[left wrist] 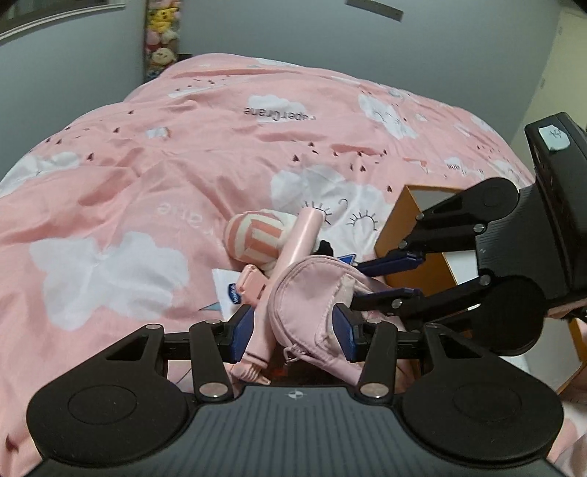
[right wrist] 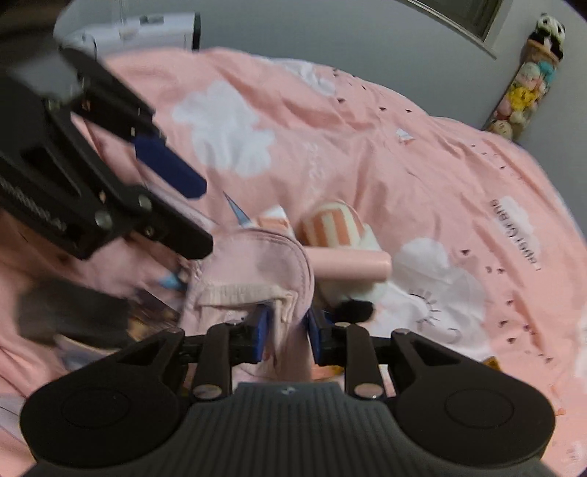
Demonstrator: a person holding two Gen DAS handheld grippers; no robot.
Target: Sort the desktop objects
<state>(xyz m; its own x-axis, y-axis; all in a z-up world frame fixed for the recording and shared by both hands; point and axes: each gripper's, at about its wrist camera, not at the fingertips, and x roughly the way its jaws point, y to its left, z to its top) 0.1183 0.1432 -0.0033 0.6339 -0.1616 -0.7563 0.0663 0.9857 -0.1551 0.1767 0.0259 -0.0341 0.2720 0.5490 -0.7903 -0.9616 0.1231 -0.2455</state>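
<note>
Pink bedspread (left wrist: 110, 205); both claws clamp pink pouch (left wrist: 312, 293), hiding pink stick's (left wrist: 290, 253) middle

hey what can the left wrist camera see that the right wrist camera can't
Only the left wrist view shows the orange-sided box at the right, the small white tube with a blue logo, and the right gripper reaching in.

Only the right wrist view shows a white machine at the far edge, the panda toy, and the left gripper coming in from the left.

Both show the pink pouch, the pink stick, the striped socks, and the pink cloud-print bedcover.
</note>
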